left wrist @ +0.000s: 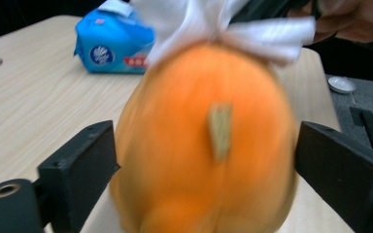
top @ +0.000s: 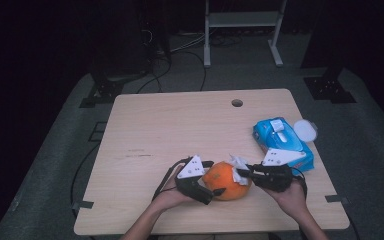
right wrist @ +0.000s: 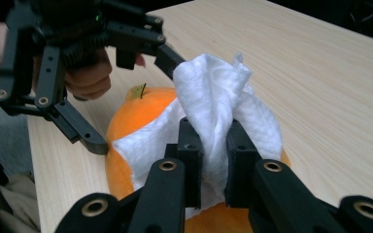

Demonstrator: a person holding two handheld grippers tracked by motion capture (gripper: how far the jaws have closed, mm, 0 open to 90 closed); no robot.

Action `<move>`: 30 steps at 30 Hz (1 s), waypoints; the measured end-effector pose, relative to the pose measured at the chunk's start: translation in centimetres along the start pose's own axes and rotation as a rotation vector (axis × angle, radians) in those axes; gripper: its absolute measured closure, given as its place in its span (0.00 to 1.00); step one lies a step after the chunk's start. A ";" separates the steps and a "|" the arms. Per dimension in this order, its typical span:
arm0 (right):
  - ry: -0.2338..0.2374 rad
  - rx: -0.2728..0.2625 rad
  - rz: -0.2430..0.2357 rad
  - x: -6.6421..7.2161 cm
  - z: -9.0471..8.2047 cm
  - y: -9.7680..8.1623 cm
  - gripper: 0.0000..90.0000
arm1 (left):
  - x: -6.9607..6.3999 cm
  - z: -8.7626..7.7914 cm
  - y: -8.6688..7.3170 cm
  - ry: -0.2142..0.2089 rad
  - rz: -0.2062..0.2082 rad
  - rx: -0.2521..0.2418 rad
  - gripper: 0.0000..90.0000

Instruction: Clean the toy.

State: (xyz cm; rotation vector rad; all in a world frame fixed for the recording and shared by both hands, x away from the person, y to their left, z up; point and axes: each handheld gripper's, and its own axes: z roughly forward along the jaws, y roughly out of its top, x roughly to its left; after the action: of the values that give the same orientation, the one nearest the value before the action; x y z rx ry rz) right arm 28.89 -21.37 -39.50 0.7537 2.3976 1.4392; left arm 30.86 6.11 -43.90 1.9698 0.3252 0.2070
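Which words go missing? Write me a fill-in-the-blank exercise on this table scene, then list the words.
1. The right gripper pinches a white ___ against the fruit.
2. The left gripper has one jaw on each side of the ___ fruit.
3. The pack lying on the table is ___ in colour.
Missing words: wipe; orange; blue.

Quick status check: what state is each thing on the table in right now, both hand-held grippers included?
Pumpkin: on the table, between the left jaws, wipe laid against it.
Wipe: crumpled, pinched in the right jaws.
Wipes pack: lying flat, flap open.
Lid: off, beside the pack.
Left hand-held gripper: jaws wide around the pumpkin; contact unclear.
Right hand-held gripper: shut on the wipe.
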 end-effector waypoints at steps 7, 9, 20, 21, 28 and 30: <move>0.004 -0.005 0.004 0.4 0.3 0.2 0.88 | -0.8 0.5 0.3 0.031 0.047 0.027 0.27; 0.043 -0.023 0.003 1.1 0.3 0.6 0.88 | -1.1 0.4 0.6 0.035 0.062 0.031 0.32; -0.009 0.012 0.031 -0.6 0.1 -0.4 0.88 | -0.9 0.2 0.7 0.033 0.034 0.050 0.37; -0.016 0.015 0.028 -0.4 0.1 -0.4 0.88 | -0.9 0.3 0.6 0.035 0.037 0.055 0.36; 0.006 0.024 -0.035 1.2 0.9 0.3 0.88 | -0.3 0.8 -0.2 0.014 -0.022 0.037 0.11; 0.005 0.021 -0.017 0.6 0.9 0.1 0.88 | -0.3 1.0 -0.4 0.021 -0.023 0.026 0.09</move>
State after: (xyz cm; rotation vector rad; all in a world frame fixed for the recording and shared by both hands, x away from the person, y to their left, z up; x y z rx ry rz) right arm 28.80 -20.37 -39.80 0.7336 2.4204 1.4134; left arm 30.78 5.31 -44.65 1.9891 0.3661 0.2096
